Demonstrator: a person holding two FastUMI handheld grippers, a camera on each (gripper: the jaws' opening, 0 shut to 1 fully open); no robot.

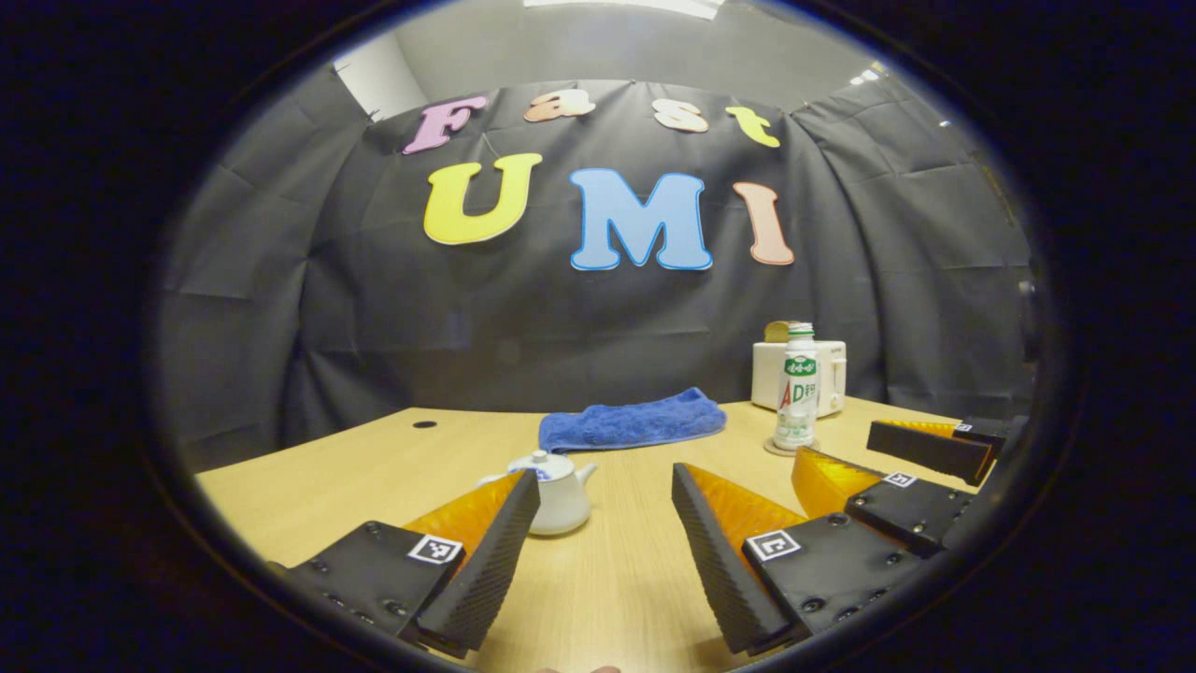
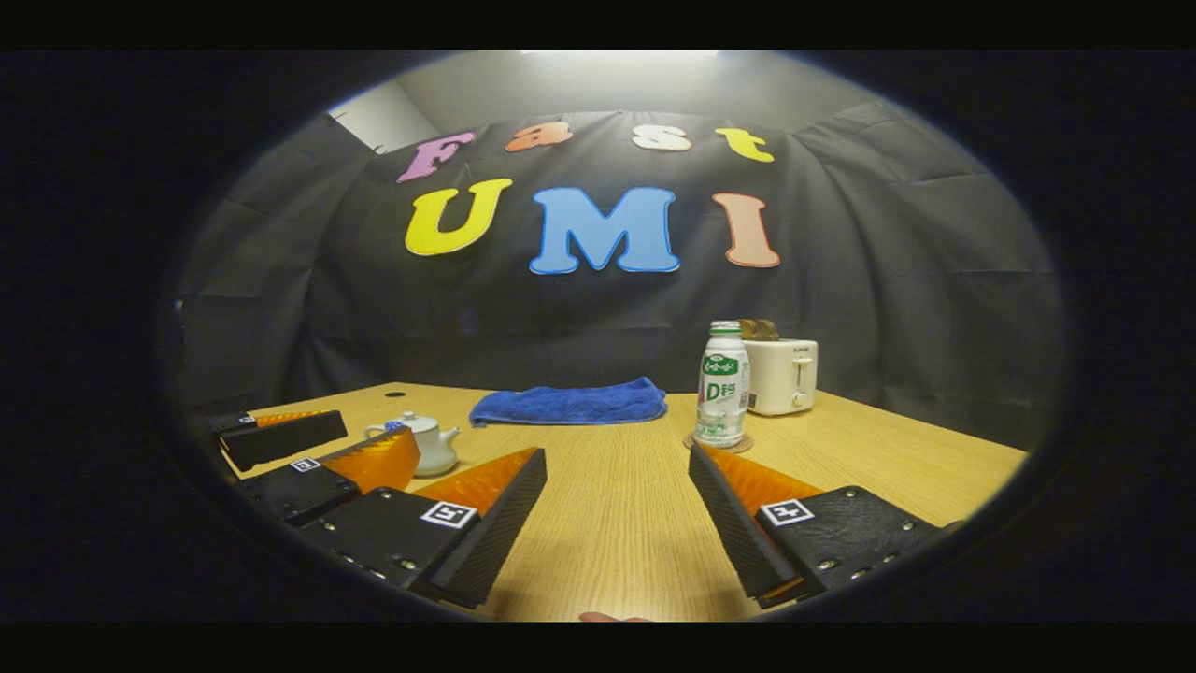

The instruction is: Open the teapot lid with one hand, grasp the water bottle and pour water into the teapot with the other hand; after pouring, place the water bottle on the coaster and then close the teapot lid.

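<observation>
A small white teapot (image 1: 557, 493) with its lid on stands on the wooden table, just beyond my left gripper's (image 1: 605, 486) left finger. That gripper is open and holds nothing. A white and green water bottle (image 1: 796, 388) stands upright on a round coaster (image 1: 790, 449) farther right. In the right gripper view the bottle (image 2: 722, 383) stands on the coaster (image 2: 718, 442) just past my right gripper (image 2: 617, 463), which is open and empty. The teapot (image 2: 425, 443) shows at the left there, behind the left gripper (image 2: 318, 447). The right gripper (image 1: 869, 453) shows at the right of the left gripper view.
A folded blue towel (image 1: 632, 421) lies at the back middle of the table (image 1: 617, 579). A white toaster (image 1: 832, 374) with bread in it stands behind the bottle. The black cloth wall closes the back. A small dark hole (image 1: 424, 424) is in the tabletop at back left.
</observation>
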